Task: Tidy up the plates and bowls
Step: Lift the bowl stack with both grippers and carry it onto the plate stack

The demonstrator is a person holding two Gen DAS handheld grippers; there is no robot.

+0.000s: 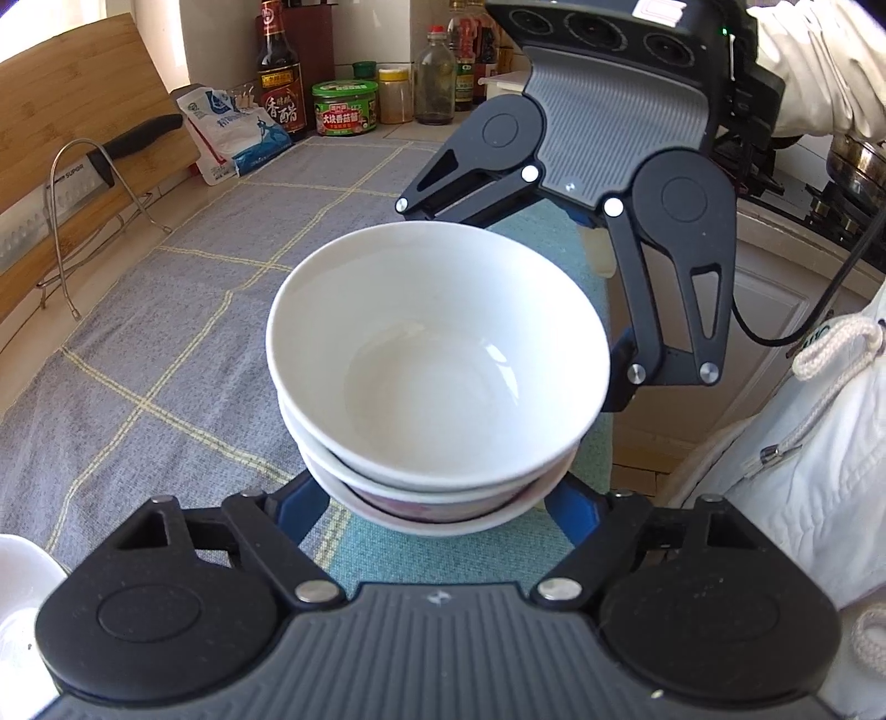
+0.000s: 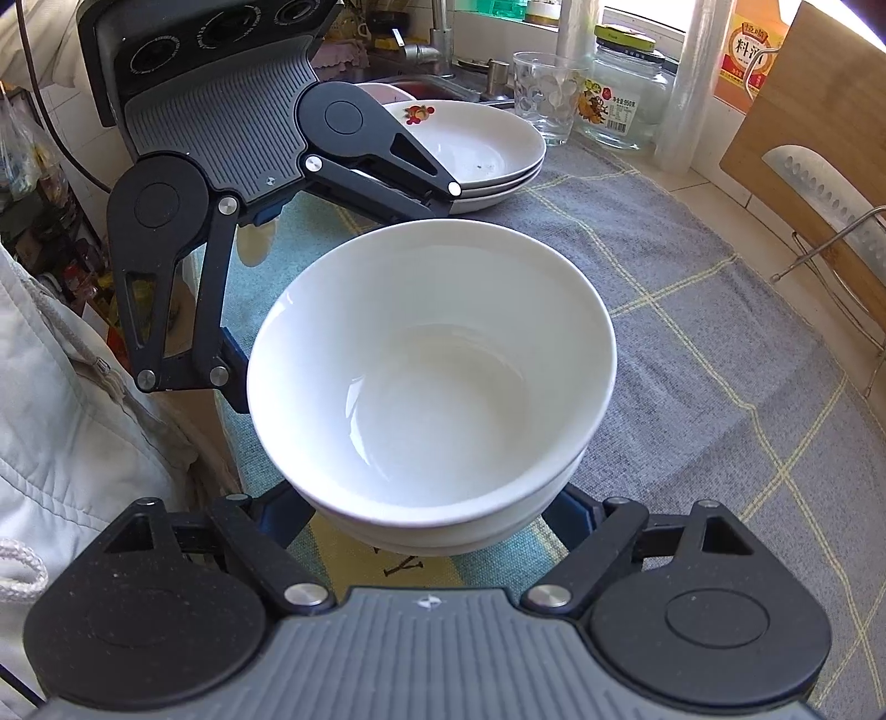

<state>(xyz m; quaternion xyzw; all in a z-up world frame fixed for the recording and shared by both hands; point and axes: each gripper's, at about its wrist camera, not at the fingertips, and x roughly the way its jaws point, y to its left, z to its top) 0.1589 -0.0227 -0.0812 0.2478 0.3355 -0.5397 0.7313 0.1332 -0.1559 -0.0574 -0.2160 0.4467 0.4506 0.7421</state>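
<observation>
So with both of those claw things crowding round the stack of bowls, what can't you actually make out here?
- Left gripper fingertips: hidden under the bowl stack in both views, so contact is unseen.
- Right gripper fingertips: likewise hidden by the bowls.
- Lowest bowl's pattern: left wrist view, only a sliver shows below the rims above.
- Stacked plates: right wrist view, near side covered by the left gripper.

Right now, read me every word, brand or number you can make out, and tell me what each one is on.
"SUPOR": knife blade in the wire rack.
"香醋": dark bottle, label.
"大块香菇酱": green-lidded jar.
"料酒": orange carton.
"950": glass jar label; remainder too small.
White pouch print: blurred.
</observation>
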